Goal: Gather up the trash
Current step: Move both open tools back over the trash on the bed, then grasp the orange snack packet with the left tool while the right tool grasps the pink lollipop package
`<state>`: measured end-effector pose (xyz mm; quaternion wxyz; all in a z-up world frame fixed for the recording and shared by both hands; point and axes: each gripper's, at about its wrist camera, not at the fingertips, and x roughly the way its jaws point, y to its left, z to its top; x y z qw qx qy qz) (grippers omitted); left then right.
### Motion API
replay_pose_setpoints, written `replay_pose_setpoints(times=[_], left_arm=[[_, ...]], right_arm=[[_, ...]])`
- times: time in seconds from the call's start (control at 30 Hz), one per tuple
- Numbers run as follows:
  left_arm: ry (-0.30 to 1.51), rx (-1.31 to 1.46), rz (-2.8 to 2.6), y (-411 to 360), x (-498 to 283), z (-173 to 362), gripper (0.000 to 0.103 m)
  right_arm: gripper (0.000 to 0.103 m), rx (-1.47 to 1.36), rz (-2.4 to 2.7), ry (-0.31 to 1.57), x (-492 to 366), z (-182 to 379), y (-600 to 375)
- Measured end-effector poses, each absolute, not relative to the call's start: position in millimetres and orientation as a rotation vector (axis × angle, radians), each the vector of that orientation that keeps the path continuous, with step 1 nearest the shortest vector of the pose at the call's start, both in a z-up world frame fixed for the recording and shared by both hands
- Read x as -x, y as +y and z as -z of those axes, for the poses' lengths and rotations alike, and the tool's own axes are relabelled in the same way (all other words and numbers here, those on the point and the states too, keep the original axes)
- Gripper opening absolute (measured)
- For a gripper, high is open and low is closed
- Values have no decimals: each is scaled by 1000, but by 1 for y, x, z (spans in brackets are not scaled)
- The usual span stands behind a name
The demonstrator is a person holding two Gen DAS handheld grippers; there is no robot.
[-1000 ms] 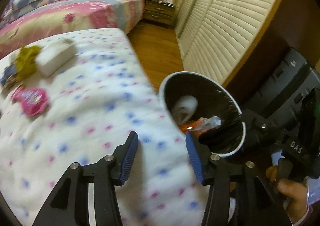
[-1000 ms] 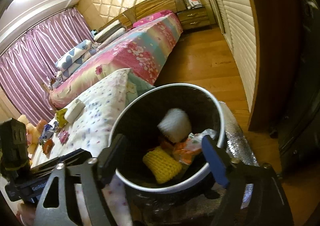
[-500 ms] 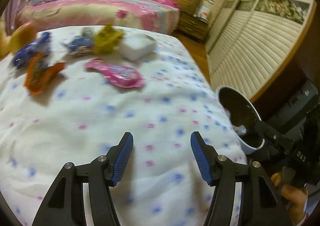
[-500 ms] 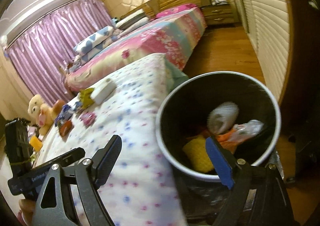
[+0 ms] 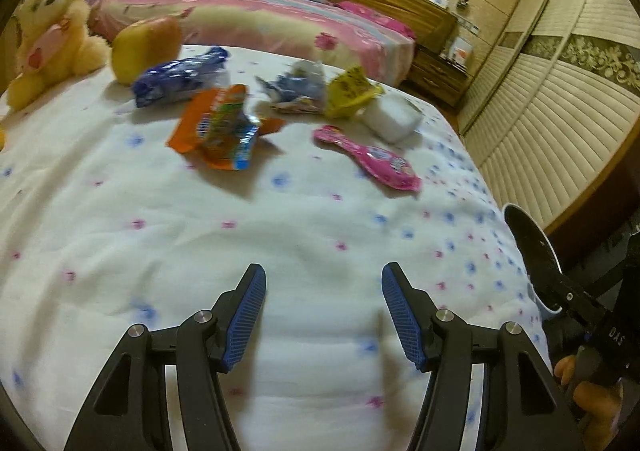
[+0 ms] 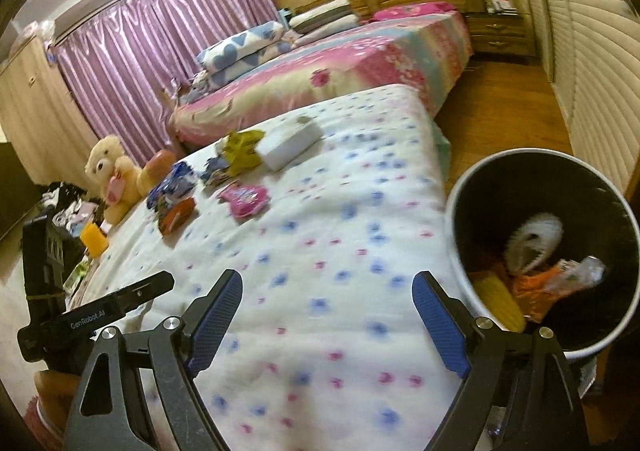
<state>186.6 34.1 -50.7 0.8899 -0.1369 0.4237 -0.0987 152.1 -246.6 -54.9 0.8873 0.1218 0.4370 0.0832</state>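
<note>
Two blue-padded fingers (image 5: 250, 315) of the left gripper (image 5: 323, 317) stand apart over the white dotted bed (image 5: 168, 251) with nothing between them; they have just been opening. In the left wrist view five wrappers lie in a loose cluster at the far side of the quilt: one blue wrapper (image 5: 180, 77), one orange wrapper (image 5: 220, 127), one pale blue crumpled wrapper (image 5: 296, 89), one yellow wrapper (image 5: 352, 91) and one pink wrapper (image 5: 370, 159). One white block (image 5: 394, 117) lies just beside the yellow one. One teddy bear (image 5: 50, 31) sits at the far left. One bin (image 5: 532, 247) shows at the right edge.

In the right wrist view, the right gripper (image 6: 328, 315) has its two fingers (image 6: 218, 309) spread wide and empty above the quilt. The one bin (image 6: 460, 247) stands just beside the bed's edge, holding one white ball-like piece (image 6: 536, 235), one yellow piece (image 6: 500, 297) and some orange and clear wrapping (image 6: 556, 283). The wrappers lie well apart from it, near the teddy bear.
</note>
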Motion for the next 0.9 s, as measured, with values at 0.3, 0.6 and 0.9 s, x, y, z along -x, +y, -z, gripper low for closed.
replay_pose_setpoints(times=[0.3, 0.6, 0.9], left_arm=[[863, 292, 160, 61, -186, 47, 60], [869, 288, 131, 76, -197, 50, 60], [865, 262, 126, 83, -214, 51, 63]], right_arm=[[88, -216, -243, 937, -166, 63, -210], [88, -180, -296, 954, -182, 68, -182], [88, -156, -326, 975, -201, 74, -165]])
